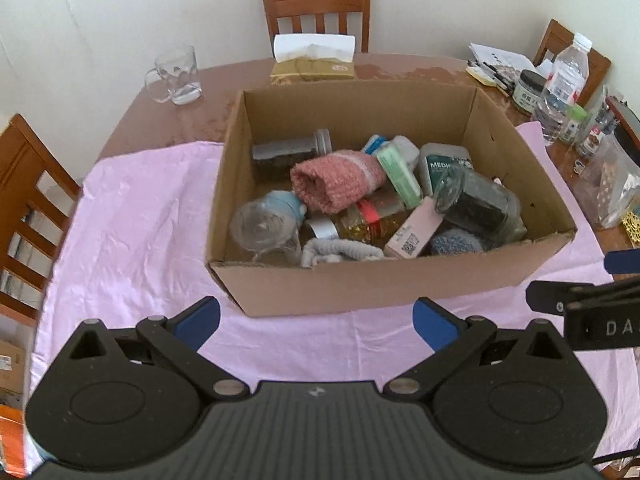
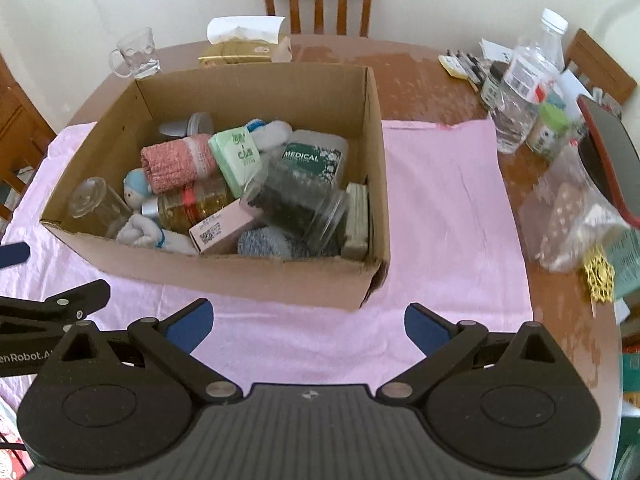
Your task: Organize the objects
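Here, both claws agape before box [image 1: 360, 284] edge.

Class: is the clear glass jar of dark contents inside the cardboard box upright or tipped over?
Tipped over. The glass jar lies on its side atop other items in the cardboard box.

White "MEDICAL" lettering on the green-labelled container [image 2: 316, 156] in the cardboard box [image 2: 256, 276]; "enRobot.A", cut off, on the left gripper [image 2: 24, 356]; "DA", cut off, on the right gripper [image 1: 612, 328].
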The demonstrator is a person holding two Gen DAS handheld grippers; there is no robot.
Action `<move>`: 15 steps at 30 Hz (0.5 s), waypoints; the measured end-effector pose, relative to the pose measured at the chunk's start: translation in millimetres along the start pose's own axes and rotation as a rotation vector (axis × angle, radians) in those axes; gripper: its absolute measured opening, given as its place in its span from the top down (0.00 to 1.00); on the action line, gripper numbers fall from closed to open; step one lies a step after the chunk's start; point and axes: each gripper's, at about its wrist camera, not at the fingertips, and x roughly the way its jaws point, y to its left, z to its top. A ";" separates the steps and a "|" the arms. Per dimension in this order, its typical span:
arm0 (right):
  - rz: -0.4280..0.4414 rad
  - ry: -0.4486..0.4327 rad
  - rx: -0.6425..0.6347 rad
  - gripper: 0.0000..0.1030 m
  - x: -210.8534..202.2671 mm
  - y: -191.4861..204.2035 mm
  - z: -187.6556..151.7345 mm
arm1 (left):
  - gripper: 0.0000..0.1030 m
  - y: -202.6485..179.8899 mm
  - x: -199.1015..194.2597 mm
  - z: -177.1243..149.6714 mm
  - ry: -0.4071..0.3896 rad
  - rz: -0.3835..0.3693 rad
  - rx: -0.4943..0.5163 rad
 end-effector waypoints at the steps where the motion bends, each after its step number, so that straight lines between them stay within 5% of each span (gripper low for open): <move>1: -0.005 0.003 0.005 0.00 -2.5 0.8 0.4 | 0.01 -0.1 -2.6 2.4 0.006 0.004 0.006; 15: -0.035 -0.028 0.021 0.00 -32.0 10.4 19.2 | 0.01 5.8 -18.2 23.8 0.046 0.023 -0.031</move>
